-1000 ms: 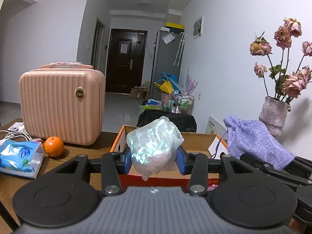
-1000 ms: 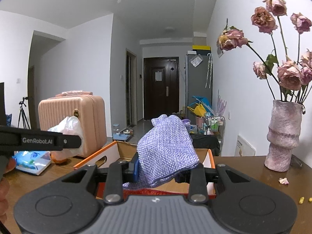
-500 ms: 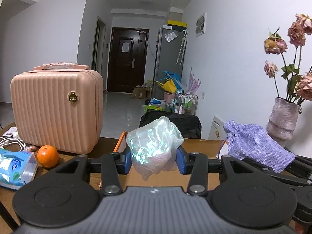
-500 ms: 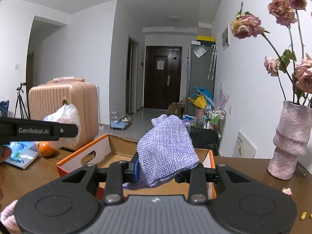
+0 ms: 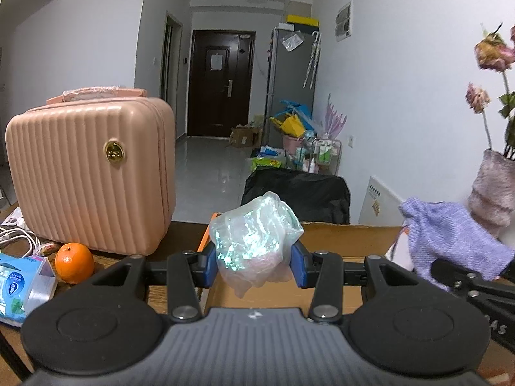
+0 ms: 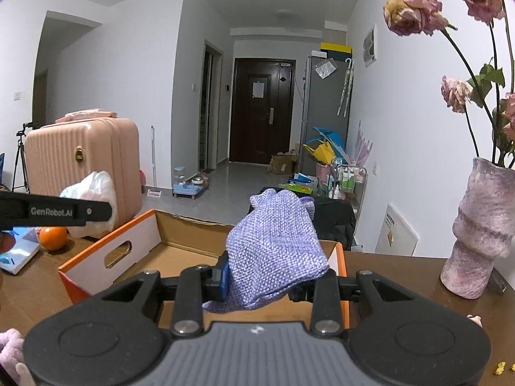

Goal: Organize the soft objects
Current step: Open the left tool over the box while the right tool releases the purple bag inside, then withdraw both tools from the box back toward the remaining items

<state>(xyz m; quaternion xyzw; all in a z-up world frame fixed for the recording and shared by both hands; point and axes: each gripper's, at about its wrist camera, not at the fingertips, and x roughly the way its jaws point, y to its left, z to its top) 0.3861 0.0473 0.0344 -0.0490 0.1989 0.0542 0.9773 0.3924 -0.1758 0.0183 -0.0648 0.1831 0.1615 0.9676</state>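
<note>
My left gripper is shut on a crumpled clear plastic bag, held above the near edge of an open cardboard box with orange trim. My right gripper is shut on a purple knitted cloth, held over the same box. In the right wrist view the left gripper's finger and its plastic bag show at the left. In the left wrist view the purple cloth hangs at the right.
A pink ribbed case stands on the brown table at the left, with an orange and a blue tissue pack beside it. A mauve vase with dried roses stands at the right. A fluffy pink thing lies at the near left.
Both grippers have moved forward over the box with their loads still held. The pink case and the orange appear nearer and the vase has slid towards the right edge.
</note>
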